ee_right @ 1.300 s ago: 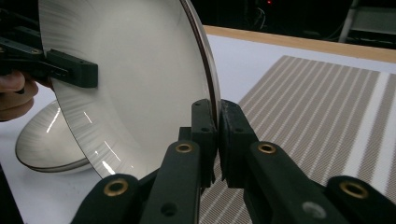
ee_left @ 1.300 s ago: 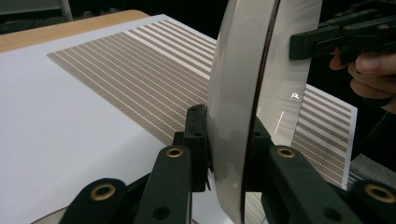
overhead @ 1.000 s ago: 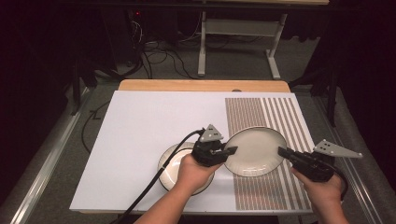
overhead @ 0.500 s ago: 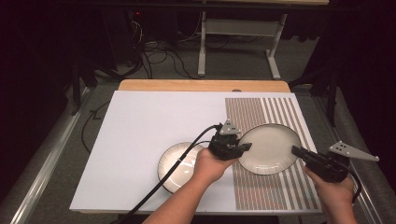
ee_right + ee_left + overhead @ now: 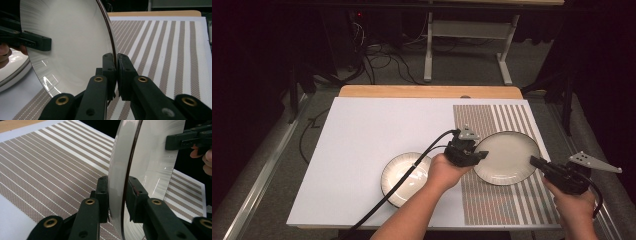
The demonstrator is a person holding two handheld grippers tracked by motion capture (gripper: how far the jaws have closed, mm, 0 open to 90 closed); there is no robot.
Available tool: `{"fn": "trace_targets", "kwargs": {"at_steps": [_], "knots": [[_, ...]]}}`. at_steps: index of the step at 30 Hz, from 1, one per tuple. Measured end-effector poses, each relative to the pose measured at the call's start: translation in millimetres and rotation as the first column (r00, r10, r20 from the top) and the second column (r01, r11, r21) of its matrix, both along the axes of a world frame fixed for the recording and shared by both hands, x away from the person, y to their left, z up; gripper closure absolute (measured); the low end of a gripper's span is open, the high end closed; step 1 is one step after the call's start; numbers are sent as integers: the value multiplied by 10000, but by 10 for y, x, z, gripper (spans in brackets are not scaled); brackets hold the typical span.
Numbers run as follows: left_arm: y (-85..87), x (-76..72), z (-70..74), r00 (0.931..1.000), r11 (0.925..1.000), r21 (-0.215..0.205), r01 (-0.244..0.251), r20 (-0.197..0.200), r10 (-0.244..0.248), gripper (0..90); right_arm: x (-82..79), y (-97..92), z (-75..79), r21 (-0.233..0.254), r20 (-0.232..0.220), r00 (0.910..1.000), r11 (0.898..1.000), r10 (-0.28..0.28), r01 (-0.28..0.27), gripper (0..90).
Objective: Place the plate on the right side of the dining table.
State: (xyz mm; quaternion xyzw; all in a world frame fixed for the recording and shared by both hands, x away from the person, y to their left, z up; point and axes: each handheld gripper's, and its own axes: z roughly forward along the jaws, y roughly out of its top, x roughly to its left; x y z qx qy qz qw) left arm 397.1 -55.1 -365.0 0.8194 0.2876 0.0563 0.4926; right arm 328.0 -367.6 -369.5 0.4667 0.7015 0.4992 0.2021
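Note:
A cream plate with a dark rim [image 5: 507, 157] is held between both grippers over the striped mat [image 5: 492, 120]. My left gripper [image 5: 479, 155] is shut on the plate's left rim, and in the left gripper view the rim [image 5: 150, 157] stands between its pads [image 5: 117, 192]. On the opposite rim my right gripper [image 5: 534, 161] is clamped, seen close in the right gripper view [image 5: 116, 72] with the plate [image 5: 70, 37] to its left. A second, similar plate [image 5: 394, 172] lies on the white table to the left.
The white board [image 5: 377, 130] covers the table, with a wooden edge [image 5: 427, 91] at the back. The left gripper's cable [image 5: 377, 205] runs across the second plate toward the front. A stand and cables sit on the floor behind the table.
Both hands have carried the held plate to the right, away from the second plate and farther over the striped mat. More of the second plate now shows.

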Motion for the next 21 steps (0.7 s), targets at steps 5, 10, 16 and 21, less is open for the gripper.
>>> {"fn": "trace_targets", "kwargs": {"at_steps": [5, 10, 16, 21], "knots": [[-64, 48, -75, 9996, 9998, 164, -76, -275, 81, 729, 22, -42, -74, -74, -258, 9996, 9999, -112, 110, 879], [-90, 78, -136, 9984, 9997, 241, -105, -559, 118, 720, 35, -44, -118, -218, -383, 9991, 9996, -173, 165, 879], [-125, 93, -174, 9973, 9987, 478, -165, -712, 199, 714, 39, -38, -146, -447, -427, 9987, 9987, -283, 264, 878], [-128, 117, -180, 9969, 9981, 599, -164, -764, 210, 707, 46, -29, -168, -465, -511, 9982, 9985, -317, 293, 879]]}}
